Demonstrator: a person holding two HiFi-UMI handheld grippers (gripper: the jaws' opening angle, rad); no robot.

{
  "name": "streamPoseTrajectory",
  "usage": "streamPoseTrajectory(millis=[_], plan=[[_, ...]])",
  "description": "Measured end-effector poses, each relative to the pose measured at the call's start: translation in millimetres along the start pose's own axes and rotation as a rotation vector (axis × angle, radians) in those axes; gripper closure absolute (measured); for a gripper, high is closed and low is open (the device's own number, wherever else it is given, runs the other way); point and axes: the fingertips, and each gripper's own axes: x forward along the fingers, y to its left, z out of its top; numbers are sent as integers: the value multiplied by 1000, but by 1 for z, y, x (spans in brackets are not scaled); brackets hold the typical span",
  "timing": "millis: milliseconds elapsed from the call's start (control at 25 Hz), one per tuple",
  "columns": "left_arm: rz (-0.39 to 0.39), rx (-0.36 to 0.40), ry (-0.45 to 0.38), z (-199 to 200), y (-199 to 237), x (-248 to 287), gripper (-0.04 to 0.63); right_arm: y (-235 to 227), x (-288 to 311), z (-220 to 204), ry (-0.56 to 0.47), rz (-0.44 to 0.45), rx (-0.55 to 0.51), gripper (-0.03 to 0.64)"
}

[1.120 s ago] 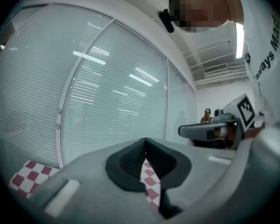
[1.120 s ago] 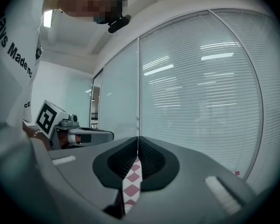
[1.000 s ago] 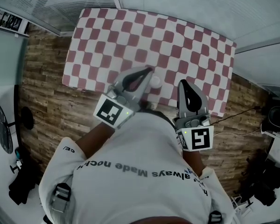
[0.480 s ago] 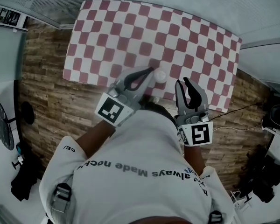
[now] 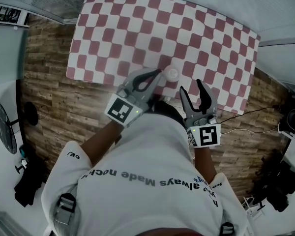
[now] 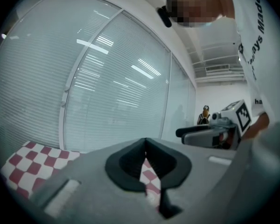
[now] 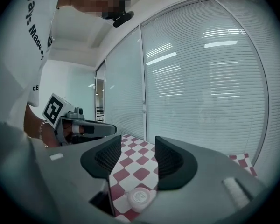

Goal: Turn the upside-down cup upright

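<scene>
The jaws of the left gripper [image 6: 145, 148] are pressed together with nothing between them, while those of the right gripper [image 7: 137, 155] stand apart and empty. Both hang over the near edge of the table [image 5: 113, 28], which is covered in a red-and-white checked cloth. The cup [image 5: 172, 74], small and white, sits on the cloth near that edge, just beside the left gripper's tips and a little ahead of the right gripper. In the right gripper view the cup [image 7: 141, 197] lies low between the open jaws, its flat base facing up. Neither gripper touches it. By my judgement the task is barely begun: grasping, lifting, turning over and setting down all remain.
</scene>
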Motion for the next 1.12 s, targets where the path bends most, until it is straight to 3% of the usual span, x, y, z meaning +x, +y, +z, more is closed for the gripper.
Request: streamPoseTrajectory(millis=[760, 1120], plan=[[-8, -17, 93, -90, 16, 14, 591, -5, 31, -119, 175, -18, 25, 295], [0, 11, 159, -131, 25, 21, 591, -7, 47, -160, 199, -8, 45, 261]])
